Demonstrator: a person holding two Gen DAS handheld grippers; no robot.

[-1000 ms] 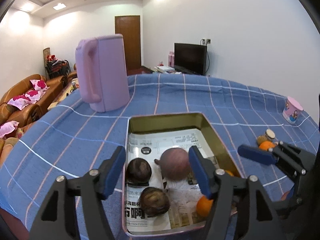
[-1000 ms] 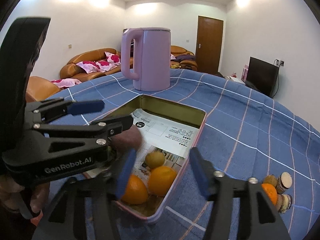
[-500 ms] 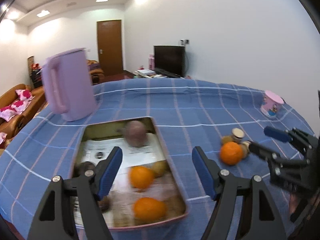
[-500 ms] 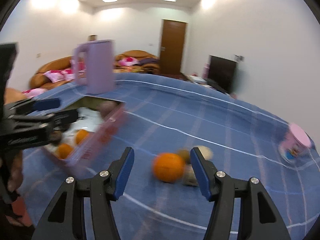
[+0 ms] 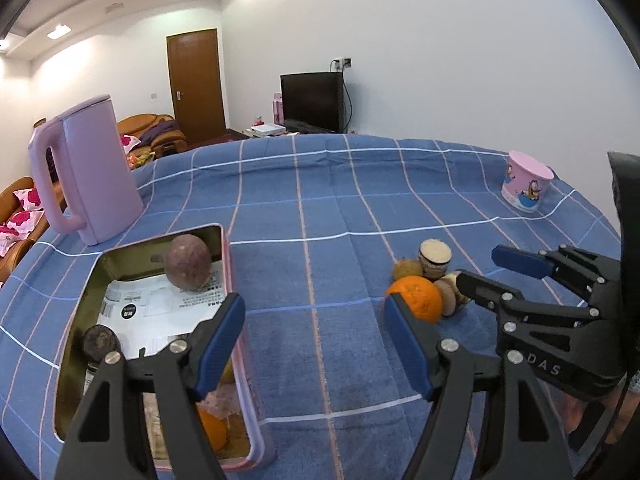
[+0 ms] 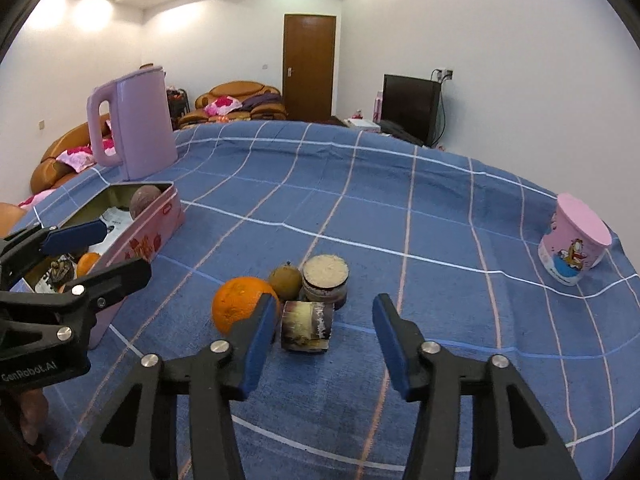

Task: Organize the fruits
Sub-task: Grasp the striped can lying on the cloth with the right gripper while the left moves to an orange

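Both grippers stood empty with their jaws apart: the right gripper [image 6: 324, 340] had just been closing, with only a short dark cylinder [image 6: 307, 326] lying on the cloth beyond the gap and nothing pressed by the pads, while the left gripper [image 5: 314, 344] filled the bottom of its own view with bare cloth between its blue pads. Just above the right gripper's left pad, low in the middle of the right wrist view, sat an orange [image 6: 244, 304], touching a small brownish fruit [image 6: 285, 281] and a round jar with a pale top [image 6: 325, 282]. At the left edge of that view lay the pink tin [image 6: 148, 236], on the blue checked tablecloth [image 6: 420, 240]. Judging by the left wrist view, the job looked partly done: the tin already held a purplish round fruit [image 5: 189, 262], a dark one [image 5: 101, 342] and at least 1 orange [image 5: 212, 430] at lower left, while the orange and the brownish fruit were not yet in it. Much of the tin's near end was hidden behind the left gripper's finger, so its full count could not be told, and whether the 2 cylinders were fruit was unclear. A pink kettle [image 5: 86, 172] stood upper left and a cartoon cup [image 5: 527, 186] at far right.
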